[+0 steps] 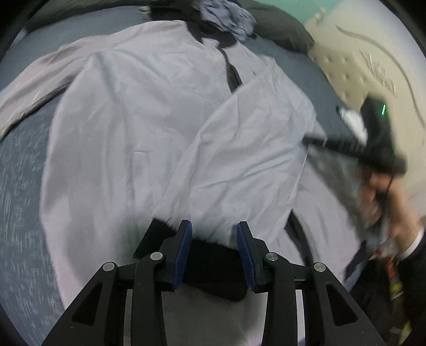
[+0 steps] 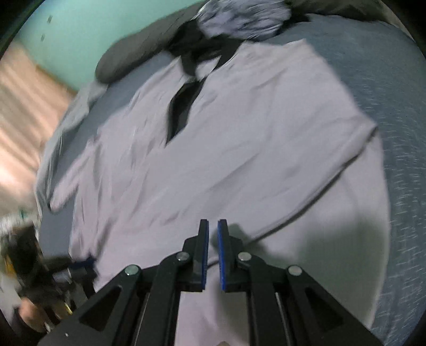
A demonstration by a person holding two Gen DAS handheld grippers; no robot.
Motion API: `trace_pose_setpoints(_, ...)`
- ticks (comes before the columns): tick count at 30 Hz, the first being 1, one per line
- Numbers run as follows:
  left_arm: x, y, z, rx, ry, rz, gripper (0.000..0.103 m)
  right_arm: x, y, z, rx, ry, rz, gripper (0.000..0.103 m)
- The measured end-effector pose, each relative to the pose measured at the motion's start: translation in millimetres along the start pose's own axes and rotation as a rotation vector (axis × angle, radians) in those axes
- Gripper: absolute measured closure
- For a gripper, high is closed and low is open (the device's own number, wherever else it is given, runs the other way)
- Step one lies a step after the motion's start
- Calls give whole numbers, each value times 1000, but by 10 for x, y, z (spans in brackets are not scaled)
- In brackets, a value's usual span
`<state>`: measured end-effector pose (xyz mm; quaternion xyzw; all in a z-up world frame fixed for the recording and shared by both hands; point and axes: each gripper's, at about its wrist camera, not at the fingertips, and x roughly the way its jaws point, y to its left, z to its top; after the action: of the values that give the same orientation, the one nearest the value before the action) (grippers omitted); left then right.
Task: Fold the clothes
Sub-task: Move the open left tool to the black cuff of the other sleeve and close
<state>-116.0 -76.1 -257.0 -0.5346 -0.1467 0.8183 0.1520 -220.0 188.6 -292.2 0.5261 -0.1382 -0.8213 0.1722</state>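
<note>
Grey-blue bedding (image 1: pixel 24 186) spreads under a pale lilac shirt (image 1: pixel 127 111) lying flat across the middle, one side folded over toward 3 o'clock. Crumpled clothes (image 1: pixel 226 16) crowd its dark collar (image 2: pixel 183 106) at 12 o'clock, a dark pillow (image 2: pixel 127 53) just behind. Left gripper (image 1: pixel 214 250) hovers partly open over the hem, gripping nothing; right gripper (image 2: pixel 212 252) is nearly closed, empty
</note>
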Motion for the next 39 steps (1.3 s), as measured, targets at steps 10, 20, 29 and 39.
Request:
trace_pose_setpoints(10,-1046,1385,-62,-316,-177,106,64,15,49,-199,101,-80,102,96)
trace_pose_setpoints(20,-1649,2705,-227,-610,-318,236,64,-52,198,-270,118,-150,192,96)
trace_pose_setpoints(29,-1847,3269,-269,-741,-380,252,64,-137,242,-313,101,-158,216,96)
trace_pose_setpoints(39,-1962,3699,-326,-850,-428,267,64,-104,265,-287,85,-158,198,96)
